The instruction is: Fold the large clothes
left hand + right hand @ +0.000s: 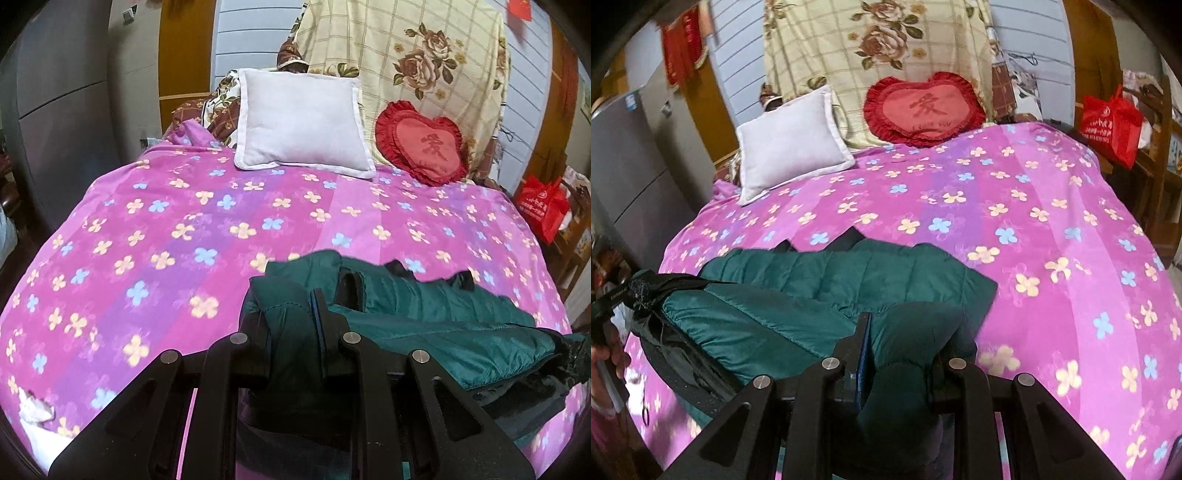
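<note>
A dark green quilted jacket (424, 314) lies partly folded on the near part of a bed with a pink flowered cover (166, 240). My left gripper (291, 314) is shut on a bunched fold at the jacket's left end. My right gripper (905, 332) is shut on a bunched fold at the jacket's (812, 288) right end, above the cover (1052, 221). The other gripper's black body and a hand show at the left edge of the right wrist view (613, 314).
A white pillow (303, 122) and a red heart cushion (421, 144) rest at the head of the bed against a rose-print blanket (406, 48). A red bag (543, 206) stands right of the bed. Grey cabinets (62, 92) stand on the left.
</note>
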The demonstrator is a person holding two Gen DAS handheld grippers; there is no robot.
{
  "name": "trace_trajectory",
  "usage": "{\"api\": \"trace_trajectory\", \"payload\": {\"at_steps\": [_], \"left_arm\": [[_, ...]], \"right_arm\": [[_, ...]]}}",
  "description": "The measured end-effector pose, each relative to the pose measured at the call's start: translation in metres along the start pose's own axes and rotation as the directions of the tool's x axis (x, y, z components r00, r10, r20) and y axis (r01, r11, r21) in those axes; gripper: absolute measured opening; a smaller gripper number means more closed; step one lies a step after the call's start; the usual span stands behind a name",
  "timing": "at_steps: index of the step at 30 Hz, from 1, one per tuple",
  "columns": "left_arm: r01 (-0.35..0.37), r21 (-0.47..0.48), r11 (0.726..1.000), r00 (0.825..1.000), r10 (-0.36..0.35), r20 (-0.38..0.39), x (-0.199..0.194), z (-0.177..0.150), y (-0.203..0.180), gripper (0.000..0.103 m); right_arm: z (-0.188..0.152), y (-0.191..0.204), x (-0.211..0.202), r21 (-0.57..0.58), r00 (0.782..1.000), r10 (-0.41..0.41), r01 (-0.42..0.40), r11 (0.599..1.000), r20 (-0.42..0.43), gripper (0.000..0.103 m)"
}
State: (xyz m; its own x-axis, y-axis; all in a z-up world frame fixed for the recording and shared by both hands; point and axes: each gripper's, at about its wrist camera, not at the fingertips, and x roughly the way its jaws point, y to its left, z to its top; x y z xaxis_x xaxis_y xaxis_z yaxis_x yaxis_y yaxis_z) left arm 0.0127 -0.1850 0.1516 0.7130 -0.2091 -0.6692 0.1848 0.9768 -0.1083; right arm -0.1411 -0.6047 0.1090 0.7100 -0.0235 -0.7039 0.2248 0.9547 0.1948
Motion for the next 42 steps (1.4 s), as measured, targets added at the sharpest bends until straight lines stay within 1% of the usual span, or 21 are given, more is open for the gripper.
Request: {"api": "trace_trajectory", "payload": {"at_steps": [3, 7, 9, 11, 15, 17, 18, 19, 20, 22, 24, 25, 27, 28, 29, 32, 36, 38, 39, 41, 42], "left_arm": [[-0.021, -0.004, 1.0, 0.999, 0.021, -0.025, 0.026, 0.008, -0.006, 0.017], [-0.012, -0.034, 0.999, 0.997, 0.009, -0.072, 0.061, 0.012, -0.005, 0.017], [0.034, -0.08, 0.996, 0.996, -0.041, -0.082, 0.074, 0.012, 0.001, 0.018], [0.105, -0.141, 0.984, 0.99, -0.117, -0.077, 0.078, 0.012, 0.011, 0.024], [0.201, -0.163, 0.966, 0.975, -0.213, -0.06, 0.061, 0.018, 0.024, 0.042], [0.217, -0.146, 0.965, 0.975, -0.222, -0.022, 0.043, 0.018, 0.026, 0.062], [0.206, -0.132, 0.97, 0.978, -0.205, 0.026, 0.029, 0.018, 0.029, 0.077], [0.203, -0.127, 0.971, 0.978, -0.194, 0.077, 0.017, 0.017, 0.032, 0.08], [0.205, -0.125, 0.971, 0.972, -0.187, 0.141, 0.001, 0.016, 0.037, 0.08], [0.203, -0.117, 0.972, 0.967, -0.18, 0.182, -0.012, 0.013, 0.041, 0.081], [0.191, -0.09, 0.977, 0.972, -0.175, 0.159, -0.013, 0.01, 0.036, 0.081], [0.183, -0.064, 0.981, 0.977, -0.174, 0.127, -0.007, 0.007, 0.029, 0.081], [0.141, -0.008, 0.99, 0.988, -0.141, 0.056, 0.009, -0.001, 0.012, 0.081], [0.114, 0.03, 0.993, 0.993, -0.115, 0.012, 0.02, -0.006, 0.002, 0.081], [0.091, 0.068, 0.994, 0.996, -0.089, -0.03, 0.033, -0.012, -0.007, 0.081], [0.037, 0.103, 0.994, 0.995, -0.026, -0.1, 0.063, -0.025, -0.022, 0.081], [0.034, 0.041, 0.999, 0.995, -0.03, -0.099, 0.076, -0.025, -0.022, 0.081], [0.041, -0.002, 0.999, 0.994, -0.041, -0.104, 0.077, -0.02, -0.018, 0.081], [0.052, -0.036, 0.998, 0.994, -0.055, -0.098, 0.074, -0.016, -0.015, 0.081], [0.08, -0.102, 0.992, 0.995, -0.086, -0.055, 0.062, -0.011, -0.006, 0.081], [0.104, -0.139, 0.985, 0.994, -0.107, -0.01, 0.052, -0.008, -0.001, 0.081]], "right_arm": [[0.01, -0.007, 0.022, 0.043, 1.0, 0.005, -0.004, 0.999, -0.015, 0.021], [0.017, -0.019, 0.054, 0.105, 0.999, 0.007, -0.003, 0.994, -0.041, 0.021], [0.017, -0.027, 0.071, 0.145, 0.997, 0.019, -0.009, 0.989, -0.071, 0.021], [0.016, -0.035, 0.082, 0.187, 0.996, 0.043, -0.028, 0.982, -0.08, 0.024], [0.016, -0.044, 0.089, 0.244, 0.993, 0.102, -0.085, 0.966, -0.061, 0.027], [0.017, -0.046, 0.09, 0.265, 0.992, 0.111, -0.093, 0.96, -0.056, 0.028], [0.016, -0.046, 0.09, 0.275, 0.992, 0.112, -0.093, 0.957, -0.054, 0.028], [0.016, -0.045, 0.09, 0.28, 0.993, 0.109, -0.091, 0.956, -0.05, 0.028], [0.016, -0.044, 0.09, 0.282, 0.994, 0.103, -0.085, 0.956, -0.048, 0.029], [0.015, -0.043, 0.091, 0.287, 0.994, 0.095, -0.078, 0.955, -0.045, 0.029], [0.015, -0.044, 0.091, 0.308, 0.994, 0.099, -0.083, 0.948, -0.038, 0.031], [0.016, -0.045, 0.09, 0.324, 0.993, 0.11, -0.095, 0.941, -0.03, 0.034], [0.019, -0.048, 0.082, 0.354, 0.987, 0.16, -0.153, 0.923, 0.009, 0.051], [0.021, -0.049, 0.074, 0.374, 0.979, 0.198, -0.201, 0.905, 0.049, 0.067], [0.023, -0.05, 0.065, 0.39, 0.971, 0.221, -0.238, 0.889, 0.09, 0.076], [0.032, -0.045, 0.037, 0.371, 0.962, 0.229, -0.27, 0.889, 0.152, 0.077], [0.035, -0.026, -0.002, 0.279, 0.943, 0.242, -0.302, 0.912, 0.227, 0.077], [0.034, -0.007, -0.005, 0.193, 0.946, 0.247, -0.287, 0.938, 0.208, 0.077], [0.032, 0.006, 0.0, 0.138, 0.956, 0.242, -0.266, 0.954, 0.166, 0.077], [0.029, 0.027, 0.016, 0.058, 0.972, 0.213, -0.219, 0.974, 0.093, 0.077], [0.027, 0.039, 0.028, 0.014, 0.98, 0.187, -0.189, 0.982, 0.065, 0.077]]}}
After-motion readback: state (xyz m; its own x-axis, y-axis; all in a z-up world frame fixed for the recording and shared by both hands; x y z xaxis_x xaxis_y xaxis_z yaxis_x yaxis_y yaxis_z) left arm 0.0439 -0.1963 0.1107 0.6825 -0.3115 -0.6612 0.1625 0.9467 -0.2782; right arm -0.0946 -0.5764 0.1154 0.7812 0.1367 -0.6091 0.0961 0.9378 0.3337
